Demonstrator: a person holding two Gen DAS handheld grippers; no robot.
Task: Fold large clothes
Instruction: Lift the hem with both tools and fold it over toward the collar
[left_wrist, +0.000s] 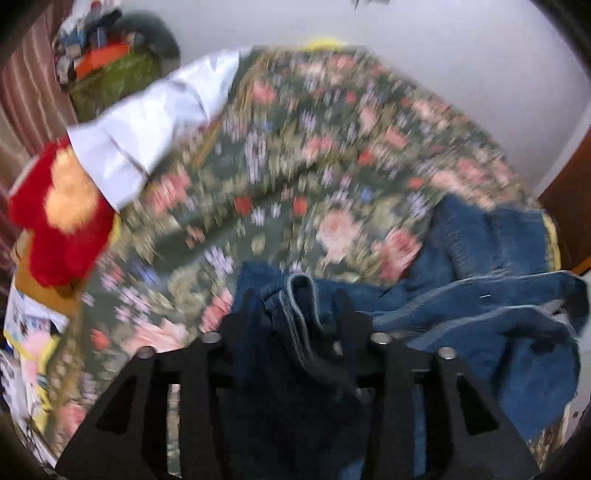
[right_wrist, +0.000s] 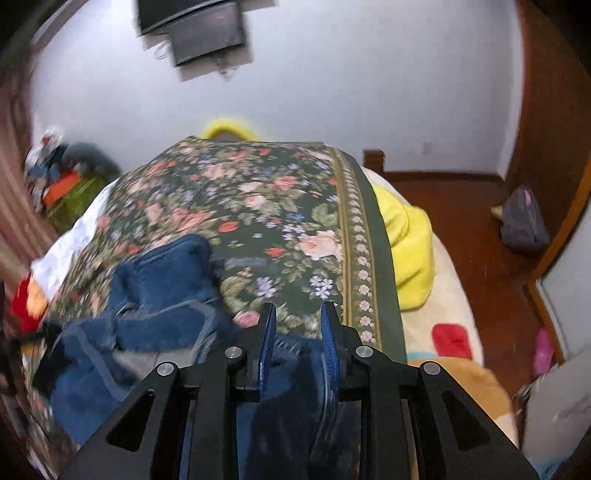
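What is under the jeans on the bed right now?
The jeans lie bunched on the floral bedspread, and both grippers hold denim. At the bedspread's right edge a yellow blanket shows from beneath. What lies directly under the denim pile is covered.

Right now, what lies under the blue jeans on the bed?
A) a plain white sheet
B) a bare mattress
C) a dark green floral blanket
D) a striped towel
C: the blue jeans lie crumpled on a dark green floral blanket with pink roses, which covers the bed in both wrist views.
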